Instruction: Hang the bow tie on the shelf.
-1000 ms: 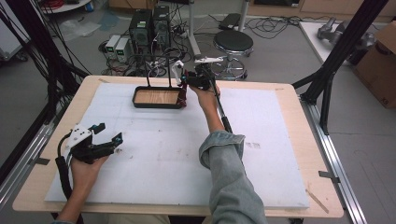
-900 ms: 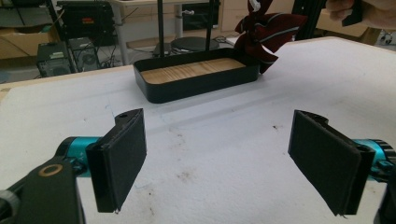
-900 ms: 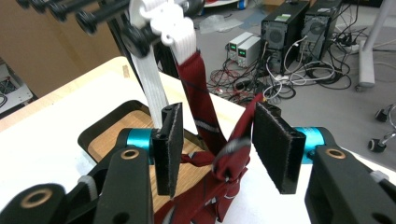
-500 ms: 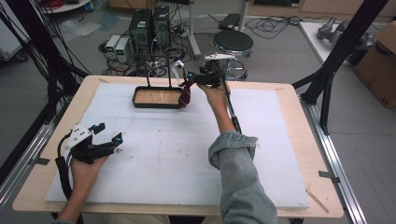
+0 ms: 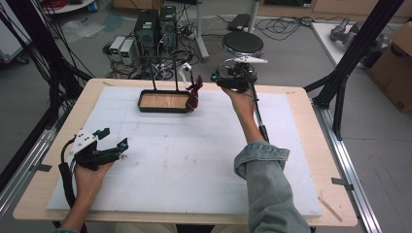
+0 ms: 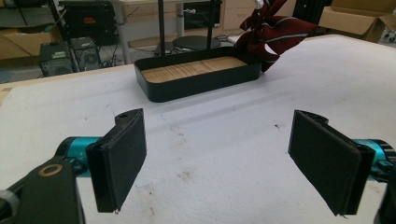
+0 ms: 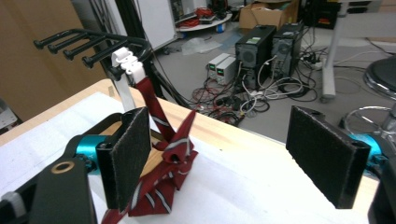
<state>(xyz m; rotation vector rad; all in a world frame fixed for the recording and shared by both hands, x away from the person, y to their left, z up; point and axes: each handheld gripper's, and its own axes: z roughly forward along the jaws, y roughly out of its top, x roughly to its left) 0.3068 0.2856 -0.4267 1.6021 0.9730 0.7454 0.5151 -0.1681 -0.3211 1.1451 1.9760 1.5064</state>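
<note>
A dark red striped tie hangs from a white clip on a black pronged rack, its lower end draped at the right end of a black tray with a wooden floor. My right gripper is raised to the right of the tie, clear of it. Its jaws have just been opening, and nothing is between them. In the right gripper view the tie and clip lie beyond the left pad of the right gripper. My left gripper rests open on the white board at the left, empty, facing the tray.
A white foam board covers the wooden table. Behind the table's far edge stand a round stool, computer towers and loose cables on the floor. Black frame struts rise at both sides.
My right gripper has drawn back from the tie, up and to the right, and its jaws have spread. The tie stays hanging from the clip. The left gripper has not moved.
</note>
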